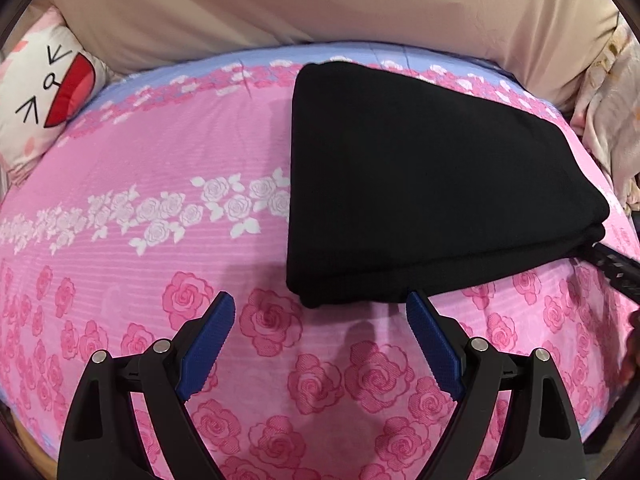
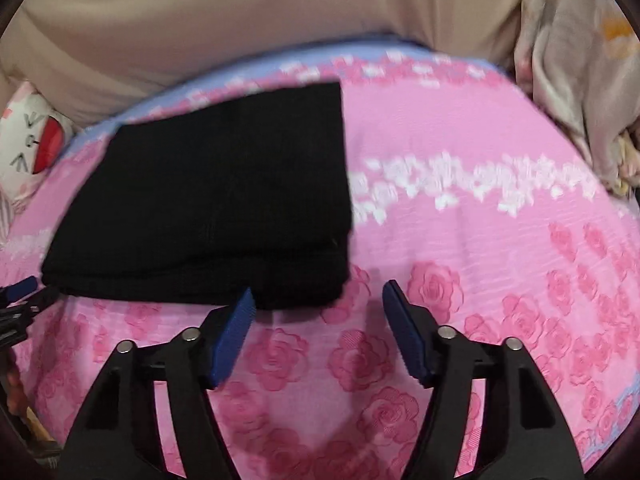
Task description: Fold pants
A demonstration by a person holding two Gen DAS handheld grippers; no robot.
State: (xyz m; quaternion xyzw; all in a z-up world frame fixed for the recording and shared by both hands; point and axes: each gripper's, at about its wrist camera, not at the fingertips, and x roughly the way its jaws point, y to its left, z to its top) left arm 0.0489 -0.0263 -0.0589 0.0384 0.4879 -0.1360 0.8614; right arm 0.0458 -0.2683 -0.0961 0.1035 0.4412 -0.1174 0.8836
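The left gripper (image 1: pixel 320 308), a black frame with ribbed blue pads, has its jaws spread wide with nothing between them; its right pad tip stands at the near edge of the folded black knit pants (image 1: pixel 420 184), and whether it touches them cannot be told. The right gripper (image 2: pixel 318 296), of the same build, also has its jaws apart and empty, its left pad tip at the near edge of the pants (image 2: pixel 224 200) close to their near right corner.

The pants lie flat as a thick, squarish folded stack on the pink rose-printed bedsheet (image 1: pixel 160 208). The layered fold edges face the grippers. Seen from the right wrist, the stack runs slightly longer from side to side than front to back; the fisheye bend makes this hard to judge. Beyond the pants' far edge the sheet turns pale blue and meets a beige padded headboard (image 1: pixel 320 0). Left of the pants, at the sheet's edge, sits a white cartoon-face pillow (image 1: pixel 44 92); right of them hangs a pale floral cloth (image 2: pixel 580 72).
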